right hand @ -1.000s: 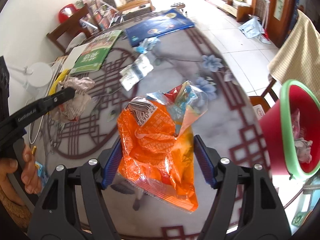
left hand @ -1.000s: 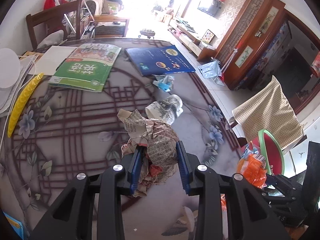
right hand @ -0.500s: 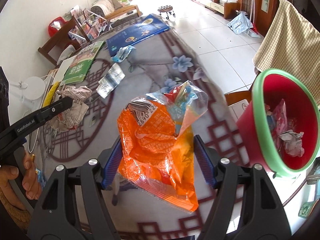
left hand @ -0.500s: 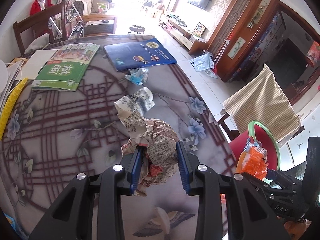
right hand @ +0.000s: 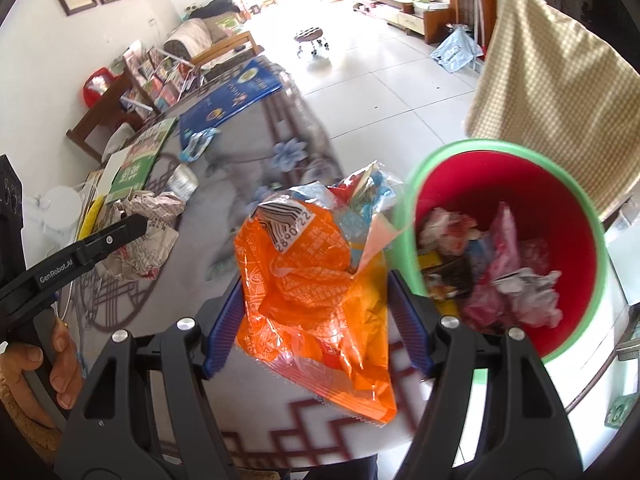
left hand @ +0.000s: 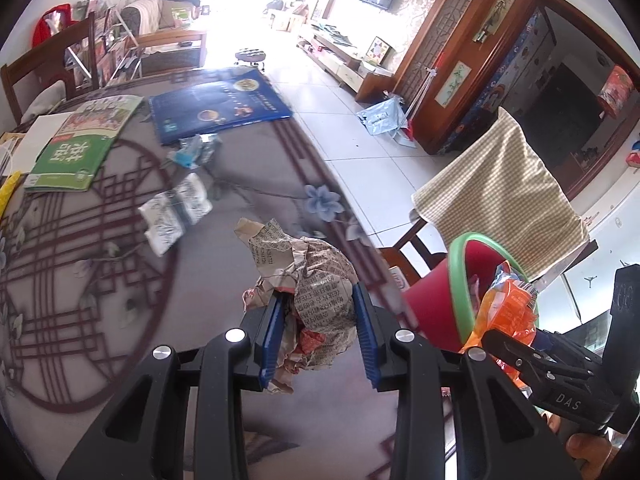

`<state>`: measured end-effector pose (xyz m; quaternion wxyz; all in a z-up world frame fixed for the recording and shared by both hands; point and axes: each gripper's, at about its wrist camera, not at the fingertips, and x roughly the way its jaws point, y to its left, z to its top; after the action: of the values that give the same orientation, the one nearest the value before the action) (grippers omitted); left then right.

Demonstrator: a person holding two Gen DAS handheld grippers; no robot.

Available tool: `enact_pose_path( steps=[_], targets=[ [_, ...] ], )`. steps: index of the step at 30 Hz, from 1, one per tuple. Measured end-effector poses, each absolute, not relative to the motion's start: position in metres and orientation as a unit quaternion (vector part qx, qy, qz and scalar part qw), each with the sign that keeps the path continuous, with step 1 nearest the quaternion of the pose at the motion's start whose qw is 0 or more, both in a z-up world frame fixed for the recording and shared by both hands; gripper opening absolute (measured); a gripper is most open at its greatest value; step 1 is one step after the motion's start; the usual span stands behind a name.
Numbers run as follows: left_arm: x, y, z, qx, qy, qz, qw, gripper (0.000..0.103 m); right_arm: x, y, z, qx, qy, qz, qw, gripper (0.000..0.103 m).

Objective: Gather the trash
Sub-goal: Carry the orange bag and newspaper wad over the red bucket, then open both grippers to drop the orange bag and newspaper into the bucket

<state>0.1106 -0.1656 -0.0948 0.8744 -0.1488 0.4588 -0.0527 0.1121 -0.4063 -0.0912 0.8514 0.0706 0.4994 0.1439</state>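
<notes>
- My left gripper [left hand: 320,332] has its jaws pinching a crumpled wad of newspaper [left hand: 316,280], blue pads pressed in on both sides, paper bulging up past the tips.
- My right gripper [right hand: 316,320] has its jaws squeezed onto an orange snack bag [right hand: 308,276], with a bit of clear blue-and-red wrapper [right hand: 360,196] sticking out above the tips. The jaws sit fairly wide apart, but the bag fills the gap.
- Just right of the right jaws is the red bin [right hand: 560,184] with the green rim. It's tilted toward me in that view, so I can see pink wrappers and crumpled paper [right hand: 524,288] already inside. The bag isn't over the opening; it's just beside the rim.
- From the left camera, the bin [left hand: 432,304] is off to the right of the left jaws, past the edge of the surface [left hand: 208,280], and the right gripper with its orange bag sits in front of it.
- Ahead and left of the left jaws, lying on the surface: a crushed white printed wrapper [left hand: 176,212], further out a small bluish wrapper [left hand: 192,152], then a blue book [left hand: 220,108] and a green one [left hand: 80,148].
- A chair with a checked cloth [left hand: 500,184] draped over it stands behind the bin.
- A hand [right hand: 48,356] shows at the left edge of the right camera, holding the left gripper's handle.
</notes>
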Motion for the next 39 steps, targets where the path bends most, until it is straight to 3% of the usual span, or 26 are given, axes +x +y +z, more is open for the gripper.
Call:
enact_pose_path(
  steps=[22,25,27,32,39],
  targets=[
    [0.165,-0.329,-0.091,-0.112,0.476,-0.196,0.850,0.032,0.126,-0.556,-0.080,0.133,0.468,0.047,0.872,0.068],
    [0.171,-0.352,-0.088,-0.104,0.474,-0.229,0.844,0.039,0.123,-0.572,-0.085,0.146,0.471,0.026,0.870,0.068],
    [0.173,-0.362,-0.086,-0.100,0.472,-0.239,0.843,0.065,0.122,-0.584,-0.090,0.156,0.475,0.008,0.866,0.073],
    [0.176,-0.350,-0.085,-0.089,0.464,-0.231,0.850,0.073,0.124,-0.598,-0.091,0.173,0.470,-0.025,0.865,0.082],
    [0.186,-0.243,-0.106,-0.103,0.463,-0.083,0.877,0.081,0.137,-0.573,-0.088,0.180,0.459,-0.014,0.870,0.082]
  ],
)
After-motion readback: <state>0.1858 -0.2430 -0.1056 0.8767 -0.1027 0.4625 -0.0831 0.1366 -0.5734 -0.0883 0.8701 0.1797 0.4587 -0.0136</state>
